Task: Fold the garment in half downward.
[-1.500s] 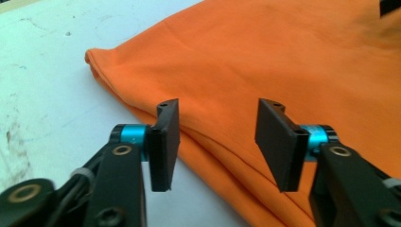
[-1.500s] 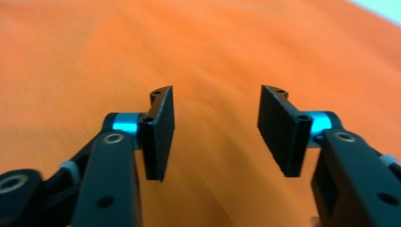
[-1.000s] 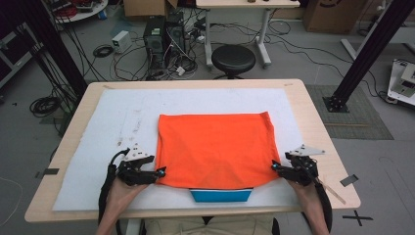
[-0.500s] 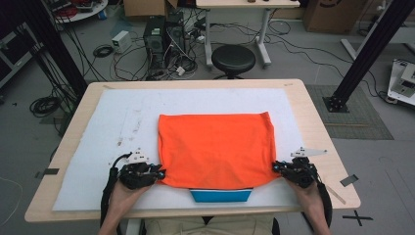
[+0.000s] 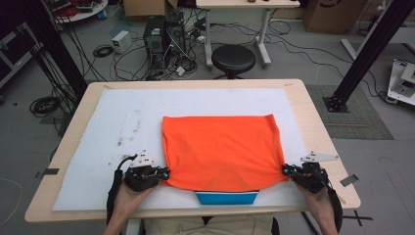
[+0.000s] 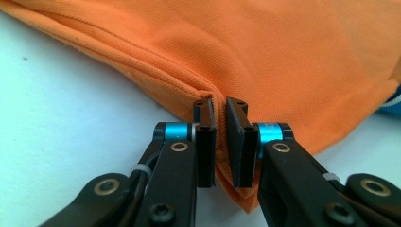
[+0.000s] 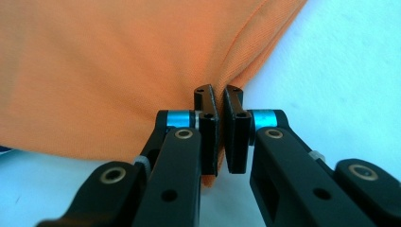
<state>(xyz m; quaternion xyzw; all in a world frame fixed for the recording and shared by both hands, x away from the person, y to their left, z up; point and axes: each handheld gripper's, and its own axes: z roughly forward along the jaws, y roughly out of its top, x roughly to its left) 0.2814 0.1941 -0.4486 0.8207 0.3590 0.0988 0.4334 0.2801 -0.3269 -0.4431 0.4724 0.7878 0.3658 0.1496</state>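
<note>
One orange shirt (image 5: 222, 152) lies flat on the white mat (image 5: 122, 127) at the near middle of the counter (image 5: 313, 107), with a blue band (image 5: 226, 198) showing under its near edge. Two grippers are at work. The left gripper (image 6: 218, 106), whose jaws have just been closing, now pinches the shirt's near left corner. The right gripper (image 7: 219, 94) has likewise just closed on cloth at the near right corner. Judgement: one corner per gripper keeps the near edge taut, likely for folding it to the far side.
</note>
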